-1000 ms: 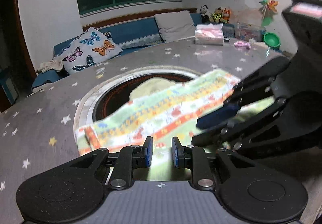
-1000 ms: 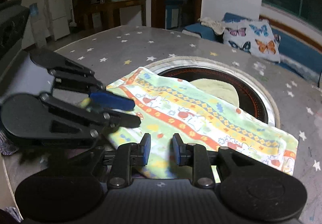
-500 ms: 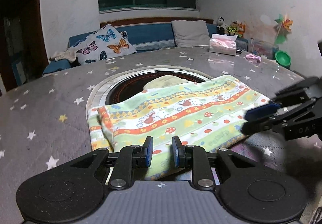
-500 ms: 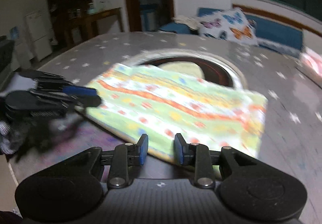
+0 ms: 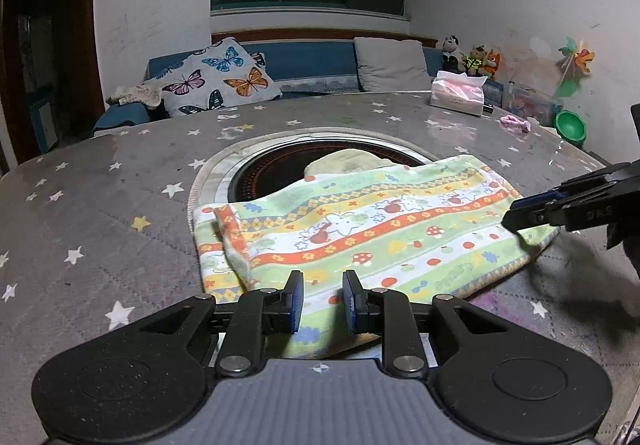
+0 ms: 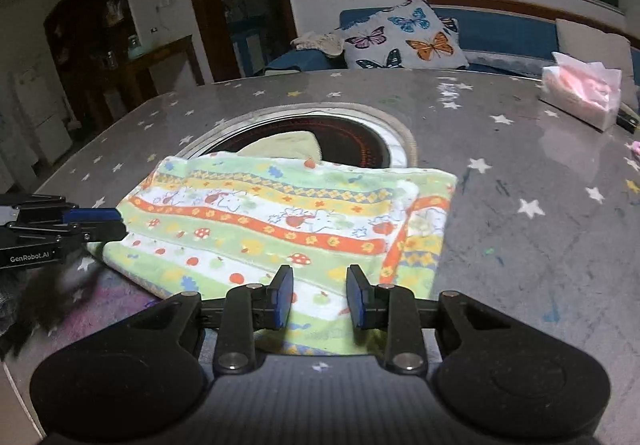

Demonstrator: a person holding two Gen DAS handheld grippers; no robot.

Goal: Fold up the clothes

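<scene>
At mid-frame on the starred bench [image 5: 100, 229] we see the folded printed towel [image 5: 360, 229], soft and limp, best pinched at a corner, while our left tongs [image 5: 319, 301] and right tongs [image 6: 319, 297] stand spread, gripping nothing.

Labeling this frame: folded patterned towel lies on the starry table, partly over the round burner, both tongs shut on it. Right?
Not quite: both tongs are open, gripping nothing. The left wrist view shows the left tongs apart above the towel; the right wrist view shows the right tongs likewise. The rest holds, table and burner included.
</scene>
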